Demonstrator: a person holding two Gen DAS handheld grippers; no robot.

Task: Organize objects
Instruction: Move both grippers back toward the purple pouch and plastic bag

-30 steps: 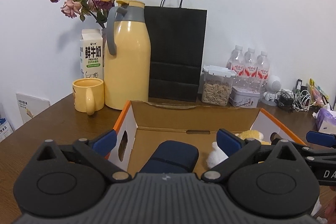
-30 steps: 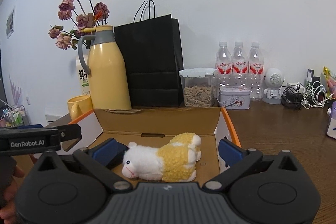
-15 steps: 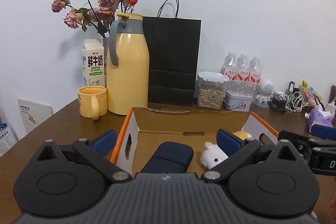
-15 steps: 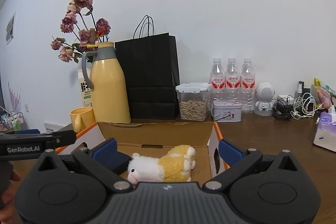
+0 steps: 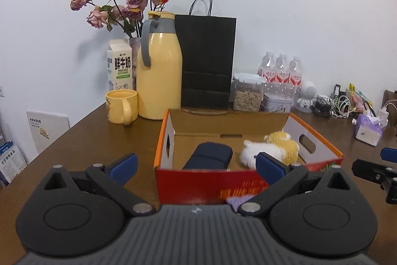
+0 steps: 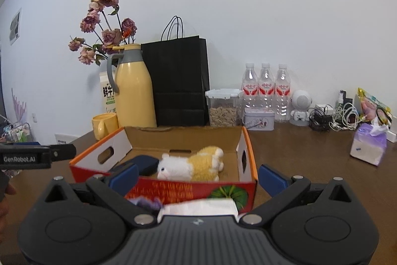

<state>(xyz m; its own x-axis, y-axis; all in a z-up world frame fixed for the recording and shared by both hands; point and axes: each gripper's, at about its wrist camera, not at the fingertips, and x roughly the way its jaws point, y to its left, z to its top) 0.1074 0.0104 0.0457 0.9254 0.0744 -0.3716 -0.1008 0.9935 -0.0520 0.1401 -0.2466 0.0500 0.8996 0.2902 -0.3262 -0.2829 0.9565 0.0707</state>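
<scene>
- Left wrist view: the left gripper (image 5: 196, 163) hung above the desk (image 5: 82, 140) with its blue-tipped fingers (image 5: 123, 165) spread wide, holding nothing.
- Just ahead of it the open cardboard box (image 5: 206, 181) sat on the desk, red front wall facing the camera, orange along the rims.
- Inside, a dark blue case (image 5: 211, 154) lay toward the left wall, and a white-and-yellow plush toy (image 5: 270, 148) lay beside it toward the right wall.
- Along the desk's far edge by the wall stood a yellow mug (image 5: 121, 109), a yellow thermos jug (image 5: 158, 71) and a black paper bag (image 5: 207, 61).
- A part of the other tool showed at the right edge.
- Right wrist view: the right gripper (image 6: 197, 176) was likewise spread and empty, just short of the box (image 6: 188, 191).
- The plush toy (image 6: 192, 165) lay on its side in the middle of the box, its head beside the blue case (image 6: 146, 164).
- Something white (image 6: 198, 208) and purple lay just in front of the box; I could not tell what.
- A tissue pack (image 6: 369, 147) sat toward the desk's right edge.
</scene>
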